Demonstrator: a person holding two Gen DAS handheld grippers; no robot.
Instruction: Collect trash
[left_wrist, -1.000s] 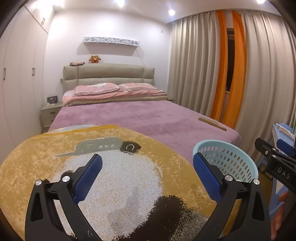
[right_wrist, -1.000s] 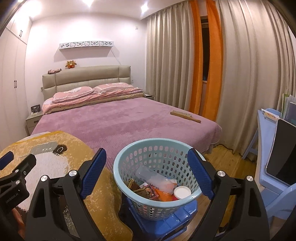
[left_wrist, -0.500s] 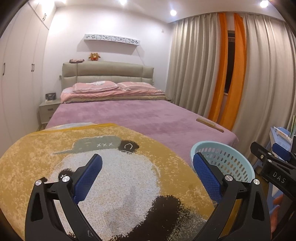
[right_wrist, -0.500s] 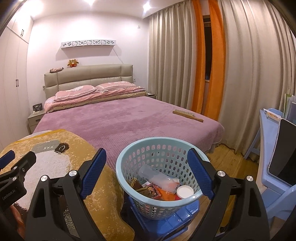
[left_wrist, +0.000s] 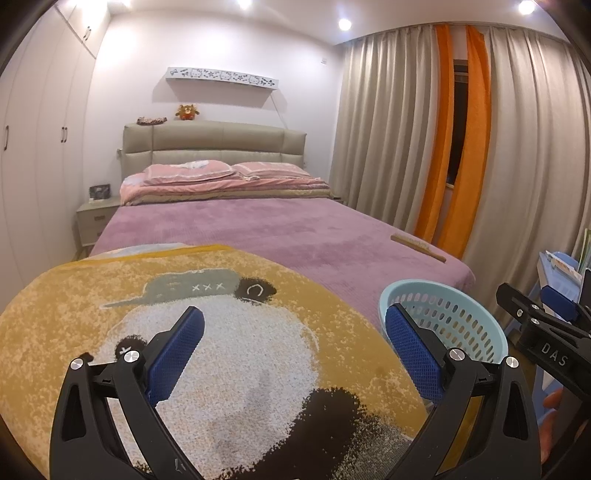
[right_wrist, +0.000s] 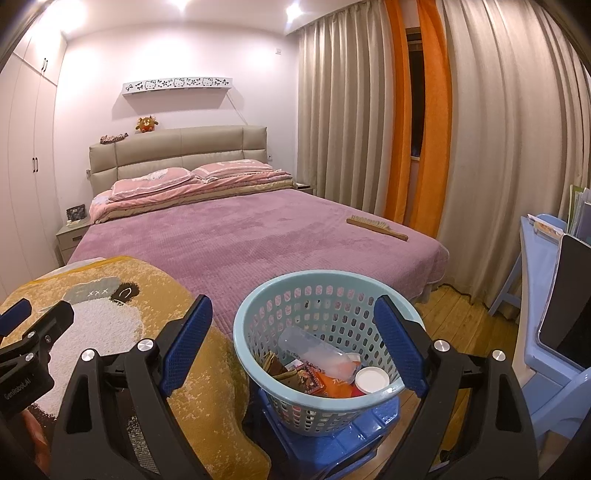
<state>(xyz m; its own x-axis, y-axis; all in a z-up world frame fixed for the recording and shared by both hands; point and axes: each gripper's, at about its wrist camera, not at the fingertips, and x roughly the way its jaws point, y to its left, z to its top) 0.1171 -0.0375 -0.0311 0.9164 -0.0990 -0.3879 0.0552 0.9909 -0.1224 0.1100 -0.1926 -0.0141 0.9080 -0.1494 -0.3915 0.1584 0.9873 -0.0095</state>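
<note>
The left gripper (left_wrist: 293, 334) hangs spread and empty over the yellow panda blanket (left_wrist: 229, 332) at the foot of the purple bed (left_wrist: 258, 229). Just to its right, the right gripper (right_wrist: 293, 332), also spread and empty, frames the light-blue basket (right_wrist: 258, 321), which holds a plastic bottle (right_wrist: 314, 350), a white lid (right_wrist: 371, 380) and wrappers (right_wrist: 295, 374) atop a blue stool (right_wrist: 354, 439).

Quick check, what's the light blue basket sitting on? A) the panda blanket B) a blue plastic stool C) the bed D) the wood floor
B: in the right wrist view the light blue basket rests on top of a blue plastic stool, beside the panda blanket and off the bed.
</note>
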